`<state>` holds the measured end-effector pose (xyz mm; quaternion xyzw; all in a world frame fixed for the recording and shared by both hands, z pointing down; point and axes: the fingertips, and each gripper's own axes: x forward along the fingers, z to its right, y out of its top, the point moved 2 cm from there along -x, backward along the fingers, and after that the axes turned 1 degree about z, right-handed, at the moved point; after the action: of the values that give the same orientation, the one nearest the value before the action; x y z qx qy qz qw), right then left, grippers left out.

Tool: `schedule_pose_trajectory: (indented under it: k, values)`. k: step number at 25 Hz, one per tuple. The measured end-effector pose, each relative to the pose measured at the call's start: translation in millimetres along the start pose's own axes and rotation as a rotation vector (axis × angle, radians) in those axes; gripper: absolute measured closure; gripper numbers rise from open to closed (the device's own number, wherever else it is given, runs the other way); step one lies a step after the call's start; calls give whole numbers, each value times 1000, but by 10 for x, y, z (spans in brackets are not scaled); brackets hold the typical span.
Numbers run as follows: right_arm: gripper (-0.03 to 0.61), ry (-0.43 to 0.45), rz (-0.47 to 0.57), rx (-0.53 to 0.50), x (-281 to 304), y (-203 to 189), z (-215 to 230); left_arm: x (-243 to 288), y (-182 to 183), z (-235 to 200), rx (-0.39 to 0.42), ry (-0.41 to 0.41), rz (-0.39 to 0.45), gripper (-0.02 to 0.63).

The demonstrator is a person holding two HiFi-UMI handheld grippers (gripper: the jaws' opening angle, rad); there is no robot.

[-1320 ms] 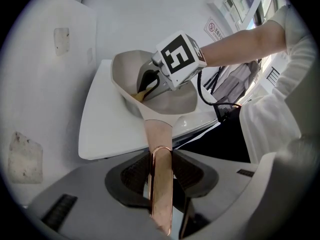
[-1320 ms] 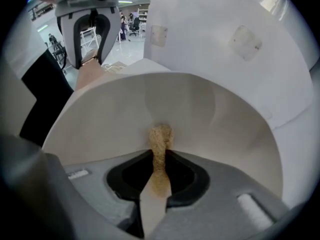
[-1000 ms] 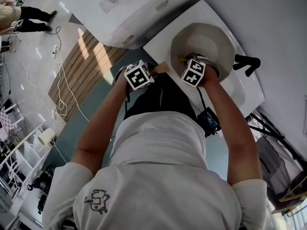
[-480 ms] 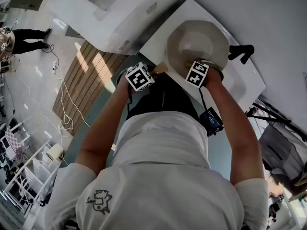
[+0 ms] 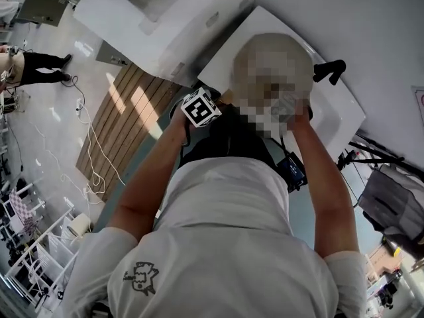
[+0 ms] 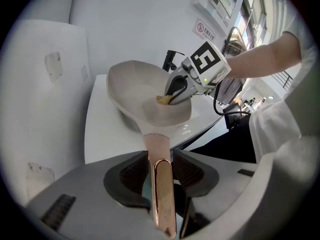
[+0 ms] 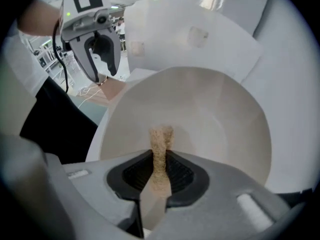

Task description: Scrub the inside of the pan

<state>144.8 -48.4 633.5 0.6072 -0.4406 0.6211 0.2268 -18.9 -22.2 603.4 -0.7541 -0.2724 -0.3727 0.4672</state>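
A beige pan (image 6: 135, 89) rests on the white counter (image 6: 102, 129). My left gripper (image 6: 160, 171) is shut on its copper-coloured handle (image 6: 162, 194); the jaws have just eased a little wider, and the handle still sits between the pads. My right gripper (image 7: 159, 159) points steeply down into the pan (image 7: 215, 119) and is shut on a tan scrub pad (image 7: 161, 139), whose tip sticks out over the pan's inner wall. In the left gripper view the right gripper (image 6: 177, 91) hangs over the pan's right side. In the head view a blurred patch covers the pan and the right gripper.
A black fixture (image 5: 329, 70) stands at the counter's (image 5: 331, 111) far right. A large white appliance (image 5: 165, 25) is just left of the counter. A cabled box (image 5: 291, 167) hangs at my right forearm. Another person (image 5: 33, 65) stands far off on the floor.
The right gripper shifted slightly right across the pan between the earlier frames, and a blurred patch now hides it. The left gripper stays at the handle.
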Motion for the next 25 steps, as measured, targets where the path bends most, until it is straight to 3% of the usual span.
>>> schedule_pose_trajectory:
  k: [4, 9, 13, 18, 25]
  values:
    - [503, -13, 70, 116, -239, 103, -39, -160, 145, -11, 45, 26, 29, 462]
    - [503, -55, 129, 157, -456, 233, -23, -361, 375, 12, 126, 60, 73, 462]
    - [503, -115, 238, 212, -817, 358, 24, -580, 564, 104, 154, 75, 137, 462]
    - [502, -200, 427, 296, -1423, 506, 14, -1002, 961, 312, 149, 81, 316, 469]
    - [502, -312, 671, 320, -2422, 579, -115, -1655, 1278, 549, 91, 84, 575, 550]
